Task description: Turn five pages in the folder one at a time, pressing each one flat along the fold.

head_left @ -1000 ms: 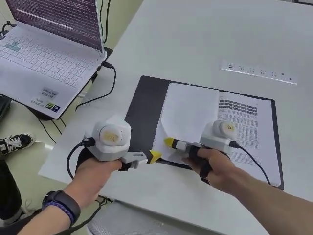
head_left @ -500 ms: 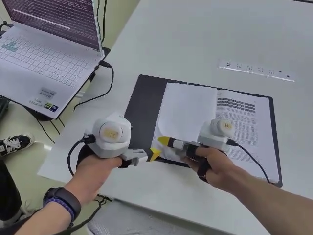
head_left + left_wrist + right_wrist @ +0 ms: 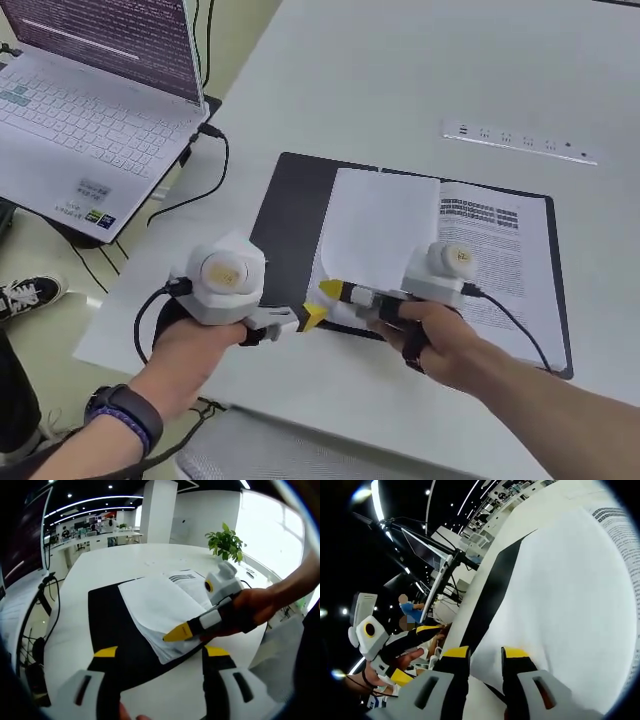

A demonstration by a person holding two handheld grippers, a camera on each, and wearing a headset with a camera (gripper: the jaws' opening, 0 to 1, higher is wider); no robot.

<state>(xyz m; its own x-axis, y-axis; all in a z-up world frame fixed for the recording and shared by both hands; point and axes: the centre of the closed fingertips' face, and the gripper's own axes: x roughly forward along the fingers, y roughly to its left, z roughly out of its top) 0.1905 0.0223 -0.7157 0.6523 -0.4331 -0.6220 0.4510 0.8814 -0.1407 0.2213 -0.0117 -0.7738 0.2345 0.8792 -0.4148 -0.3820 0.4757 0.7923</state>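
Open folder (image 3: 290, 215) lies flat on white worktop (image 3: 400, 80), black inner cover to left, printed sheet (image 3: 500, 250) to right. Blank page (image 3: 375, 230) bows up over middle. Right gripper (image 3: 335, 291) at page's near edge, jaws drawn close, pinching it. Left gripper (image 3: 312, 318) just beside, off folder's near edge, jaws spread wide, holding nothing. Laptop (image 3: 80, 110) far left.

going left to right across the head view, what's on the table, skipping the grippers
laptop → folder's black inside cover → blank turned page → printed page
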